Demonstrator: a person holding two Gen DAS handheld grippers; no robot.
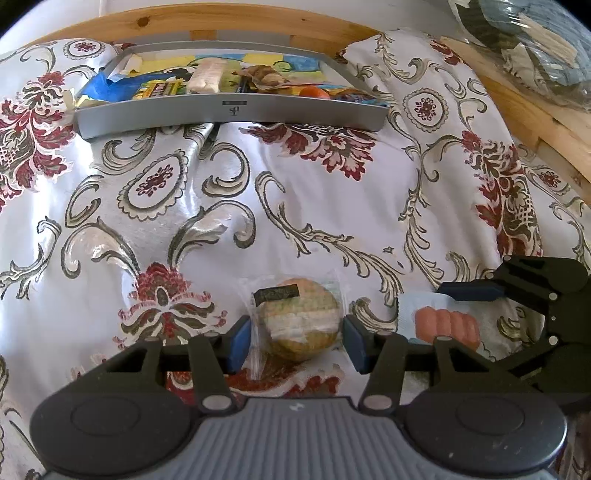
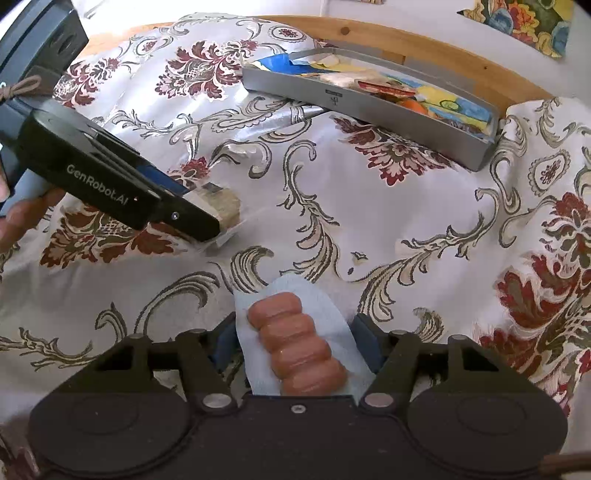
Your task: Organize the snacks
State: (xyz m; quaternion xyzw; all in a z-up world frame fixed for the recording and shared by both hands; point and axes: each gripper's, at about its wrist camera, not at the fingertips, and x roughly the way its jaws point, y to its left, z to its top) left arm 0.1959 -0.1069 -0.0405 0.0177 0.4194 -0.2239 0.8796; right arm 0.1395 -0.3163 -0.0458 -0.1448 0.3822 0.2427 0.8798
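A round cake in clear wrap rests on the floral cloth. My left gripper is shut on it, a blue pad pressing each side. In the right wrist view the same cake pokes out past that gripper's black fingers. My right gripper is shut on a pack of pink sausages in pale wrap, and the wrap's edges meet both pads. From the left wrist view, the sausage pack lies just right of the cake, with the right gripper's fingers on it.
A grey tray sits at the far side of the cloth, holding several wrapped snacks and an orange fruit; its rim also shows from the right. A wooden frame runs behind it. A plastic-wrapped bundle lies far right. A hand holds the left gripper.
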